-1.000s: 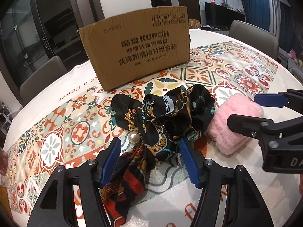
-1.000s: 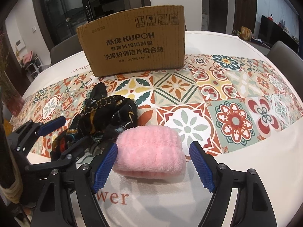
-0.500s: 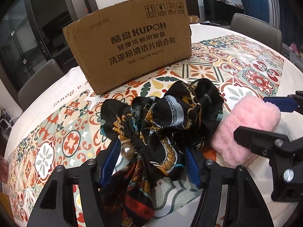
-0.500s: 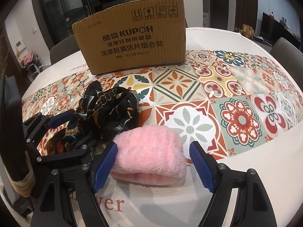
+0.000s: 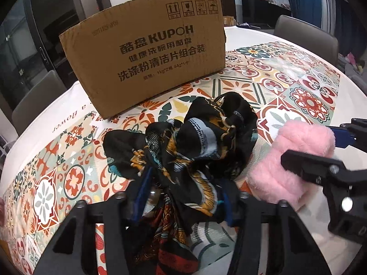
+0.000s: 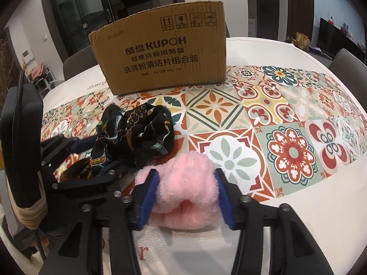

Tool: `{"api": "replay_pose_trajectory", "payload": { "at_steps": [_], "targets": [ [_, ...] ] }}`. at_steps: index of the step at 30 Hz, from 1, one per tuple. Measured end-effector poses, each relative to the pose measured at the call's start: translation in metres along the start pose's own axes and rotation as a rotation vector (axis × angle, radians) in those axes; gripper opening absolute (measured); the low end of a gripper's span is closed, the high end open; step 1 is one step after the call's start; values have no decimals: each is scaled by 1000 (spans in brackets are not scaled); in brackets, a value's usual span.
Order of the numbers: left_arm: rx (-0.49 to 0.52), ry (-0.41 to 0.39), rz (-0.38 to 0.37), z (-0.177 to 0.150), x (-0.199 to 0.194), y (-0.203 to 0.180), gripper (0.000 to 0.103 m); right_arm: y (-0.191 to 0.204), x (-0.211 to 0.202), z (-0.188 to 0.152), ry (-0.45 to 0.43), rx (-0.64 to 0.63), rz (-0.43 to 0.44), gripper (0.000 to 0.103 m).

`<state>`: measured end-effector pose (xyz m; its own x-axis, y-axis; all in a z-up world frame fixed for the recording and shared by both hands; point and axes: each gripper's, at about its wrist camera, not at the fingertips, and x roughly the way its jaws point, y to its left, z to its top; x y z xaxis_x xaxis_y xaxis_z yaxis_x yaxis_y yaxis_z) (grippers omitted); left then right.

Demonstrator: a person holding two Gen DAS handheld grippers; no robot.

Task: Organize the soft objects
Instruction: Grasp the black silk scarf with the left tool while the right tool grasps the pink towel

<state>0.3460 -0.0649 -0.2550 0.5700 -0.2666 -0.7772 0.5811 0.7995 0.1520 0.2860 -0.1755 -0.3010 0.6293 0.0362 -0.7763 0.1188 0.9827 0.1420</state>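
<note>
In the left wrist view, the left gripper (image 5: 183, 197) fills the lower centre of the frame, its blue pads pressed into a bunched black patterned scarf (image 5: 195, 146) that rises between the fingers, so it is clamped on the fabric. The right gripper (image 6: 185, 194) sits at the lower centre of the right wrist view, its jaws squeezing a fluffy pink towel (image 6: 185, 183) from both sides. In that view the scarf lies to the left of the towel, just beside it. A brown cardboard box (image 5: 146, 52) stands upright in the upper centre of both frames, behind the soft things. All rest on a round white table (image 6: 298, 217) with a colourful tile-pattern runner (image 6: 291, 126)
</note>
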Motion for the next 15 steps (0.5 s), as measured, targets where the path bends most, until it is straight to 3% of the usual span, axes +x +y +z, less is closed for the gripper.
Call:
{"api": "replay_pose_trajectory", "payload": {
  "at_steps": [1,3,15],
  "targets": [
    [-1,1,1,0,0,-1,29,-1,0,0,0,0,0,42],
    [4,2,21,1,-1,-3,23,-3,-2,1,0,0,2,38],
    [-100,-25,24,5,-32,-2,19,-8,-19,8,-23,5,24,36]
  ]
}}
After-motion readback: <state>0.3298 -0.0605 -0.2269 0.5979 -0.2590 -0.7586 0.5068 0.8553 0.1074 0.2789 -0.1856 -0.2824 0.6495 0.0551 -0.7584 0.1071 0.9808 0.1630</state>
